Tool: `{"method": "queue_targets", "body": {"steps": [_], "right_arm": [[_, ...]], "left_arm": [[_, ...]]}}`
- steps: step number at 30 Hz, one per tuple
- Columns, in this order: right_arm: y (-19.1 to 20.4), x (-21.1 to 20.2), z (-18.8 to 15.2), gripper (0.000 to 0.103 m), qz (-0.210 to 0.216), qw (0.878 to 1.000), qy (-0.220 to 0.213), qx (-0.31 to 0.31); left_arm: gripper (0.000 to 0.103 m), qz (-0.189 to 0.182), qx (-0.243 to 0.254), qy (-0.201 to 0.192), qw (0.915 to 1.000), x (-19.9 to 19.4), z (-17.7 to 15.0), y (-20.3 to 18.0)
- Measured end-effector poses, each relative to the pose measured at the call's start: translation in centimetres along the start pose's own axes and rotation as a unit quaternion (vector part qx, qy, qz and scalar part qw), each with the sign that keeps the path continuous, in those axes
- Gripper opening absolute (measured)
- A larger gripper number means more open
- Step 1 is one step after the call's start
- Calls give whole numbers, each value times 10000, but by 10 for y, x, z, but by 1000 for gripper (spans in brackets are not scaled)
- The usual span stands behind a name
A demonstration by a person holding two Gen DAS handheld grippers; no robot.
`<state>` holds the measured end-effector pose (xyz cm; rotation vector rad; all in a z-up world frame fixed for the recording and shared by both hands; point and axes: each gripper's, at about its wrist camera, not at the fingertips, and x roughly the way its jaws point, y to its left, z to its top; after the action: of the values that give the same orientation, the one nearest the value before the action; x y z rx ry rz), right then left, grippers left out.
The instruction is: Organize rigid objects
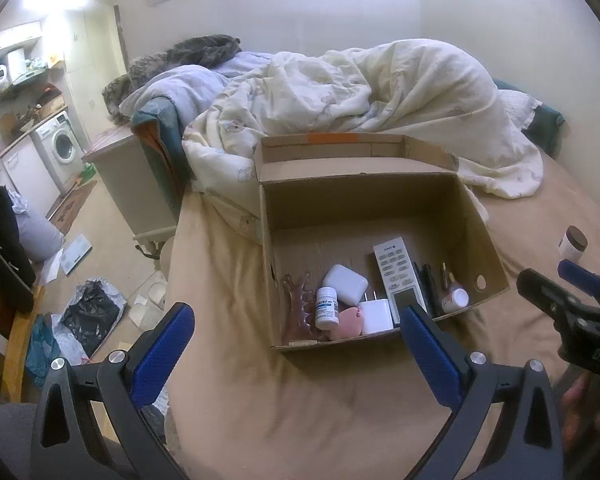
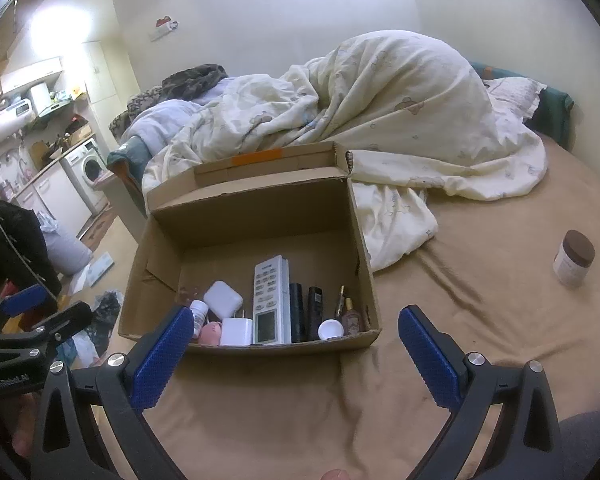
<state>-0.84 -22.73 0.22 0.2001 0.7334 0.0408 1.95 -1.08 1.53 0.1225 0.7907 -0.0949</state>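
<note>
- Nearest the lens in the right wrist view, the right tool [image 2: 296, 356] hangs over the tan bed sheet [image 2: 480, 320] with its blue pads spread wide and nothing between them.
- The left tool [image 1: 296, 354] is likewise fully spread and empty, poised just short of the near wall of the cardboard box [image 1: 380, 200].
- The one loose item left on the bed appears to be the brown-lidded jar [image 2: 573, 264]. It stands upright, well apart from the box, at about 2 o'clock from the right tool.
- Its long axis is vertical, so a grasp across the body from the side looks the likely fit.
- The right hand is plainly the nearer one; from the left tool the jar lies far off at 3 o'clock, beyond the other tool.
- The box sits at 12 o'clock, open-topped, already holding a white remote [image 2: 272, 300], a charger plug [image 2: 237, 331], a pill bottle [image 1: 326, 307], a white case [image 1: 345, 284] and some dark tubes.
- Beyond it lies a rumpled duvet [image 2: 380, 112].
</note>
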Motion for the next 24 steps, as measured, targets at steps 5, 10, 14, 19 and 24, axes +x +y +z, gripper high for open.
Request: {"method": "queue_targets", "body": {"steps": [5, 10, 14, 19, 24], "right_arm": [[0, 0, 0, 103, 4, 10000, 4, 6], [0, 0, 0, 103, 6, 10000, 3, 4], [0, 0, 0, 103, 5, 10000, 5, 9], [0, 0, 1, 103, 7, 10000, 5, 4], [0, 1, 1, 103, 8, 10000, 2, 1]], "left_arm": [[103, 2, -5, 0, 10000, -1, 0, 0], [102, -3, 7, -4, 10000, -1, 0, 1], [103, -3, 5, -6, 10000, -1, 0, 1], [102, -3, 3, -3, 10000, -1, 0, 0], [102, 3, 3, -5, 10000, -1, 0, 0]]}}
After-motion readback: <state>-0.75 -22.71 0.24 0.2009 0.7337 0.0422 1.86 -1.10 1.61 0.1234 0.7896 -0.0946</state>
